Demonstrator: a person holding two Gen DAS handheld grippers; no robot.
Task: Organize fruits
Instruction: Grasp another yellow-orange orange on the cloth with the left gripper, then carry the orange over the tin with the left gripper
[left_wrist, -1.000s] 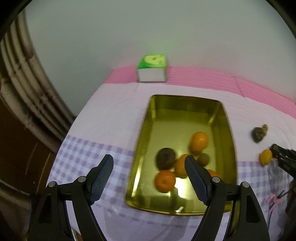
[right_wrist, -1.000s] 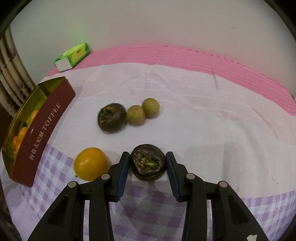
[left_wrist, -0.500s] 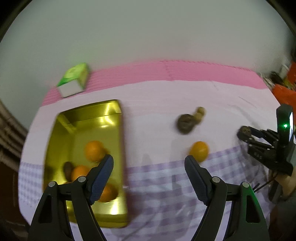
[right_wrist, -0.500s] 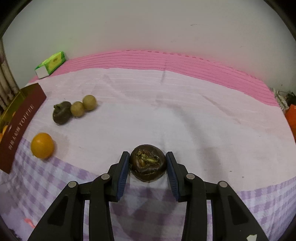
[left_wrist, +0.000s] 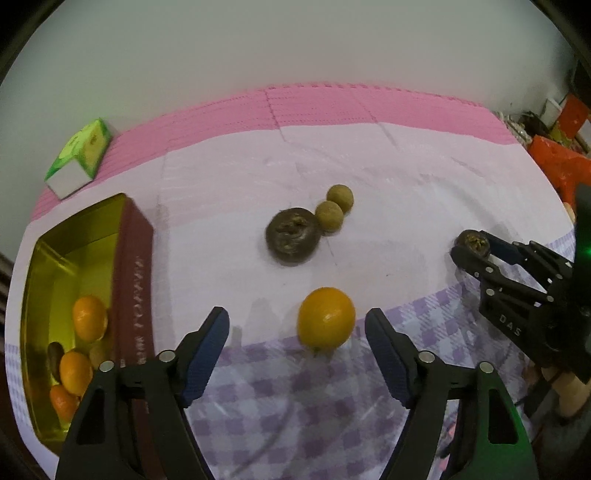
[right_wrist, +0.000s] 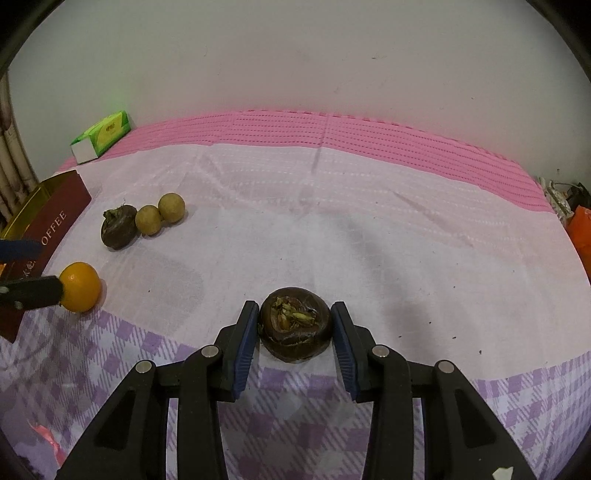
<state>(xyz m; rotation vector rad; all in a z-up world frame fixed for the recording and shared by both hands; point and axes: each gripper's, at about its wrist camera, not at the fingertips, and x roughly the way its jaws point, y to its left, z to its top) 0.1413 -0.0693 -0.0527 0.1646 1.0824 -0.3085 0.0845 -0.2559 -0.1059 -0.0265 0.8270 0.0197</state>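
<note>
My left gripper (left_wrist: 297, 332) is open, and an orange (left_wrist: 326, 318) lies on the cloth between its fingers, untouched. A dark brown fruit (left_wrist: 293, 236) and two small tan fruits (left_wrist: 334, 208) lie beyond it. The gold tin (left_wrist: 55, 273) at left holds several oranges and a dark fruit. My right gripper (right_wrist: 294, 334) is shut on a second dark brown fruit (right_wrist: 294, 324), low over the cloth; it also shows in the left wrist view (left_wrist: 474, 246). In the right wrist view the orange (right_wrist: 79, 287), dark fruit (right_wrist: 119, 226) and tan fruits (right_wrist: 159, 214) lie at left.
A green and white carton (left_wrist: 79, 158) lies on the pink mat at the back left, also in the right wrist view (right_wrist: 101, 137). The tin's dark red side (right_wrist: 55, 225) faces right. Orange items (left_wrist: 557, 158) sit past the table's right end.
My left gripper swung right from over the tin to around the loose orange. My right gripper carried the dark fruit rightward, away from the other fruits.
</note>
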